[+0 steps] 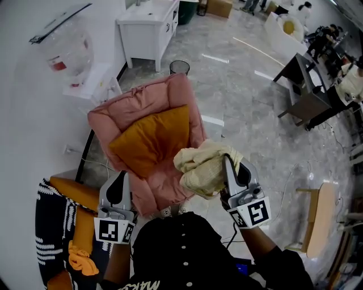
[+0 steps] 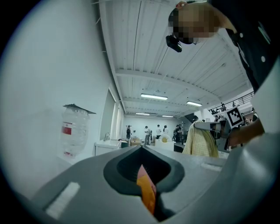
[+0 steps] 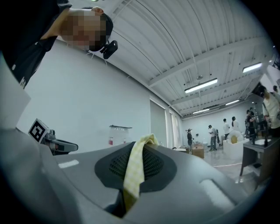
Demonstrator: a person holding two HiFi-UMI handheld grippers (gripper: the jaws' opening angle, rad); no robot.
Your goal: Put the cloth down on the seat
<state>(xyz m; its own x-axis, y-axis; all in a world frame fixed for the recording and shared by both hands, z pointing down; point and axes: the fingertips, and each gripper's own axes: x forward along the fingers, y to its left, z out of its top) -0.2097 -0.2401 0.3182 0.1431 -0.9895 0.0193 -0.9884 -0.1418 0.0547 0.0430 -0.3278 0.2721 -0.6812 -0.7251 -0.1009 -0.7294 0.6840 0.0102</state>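
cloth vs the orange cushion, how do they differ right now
The cloth is pale yellow, the orange cushion deep orange. The cloth is bunched up in the right gripper, not laid on the pink seat; the orange cushion lies flat on it. Both are soft fabric.

Large open indoor hall, closer to a workspace or showroom than a home. Evidence: a polished grey marble floor (image 1: 244, 85) over a wide area; a high ribbed white ceiling (image 2: 175, 57) with strip lights (image 2: 154, 96); work desks (image 1: 309, 102) along one side; cardboard boxes (image 1: 219, 7); a freestanding white sink cabinet (image 1: 146, 31); several people (image 2: 159, 131) standing at the far end.
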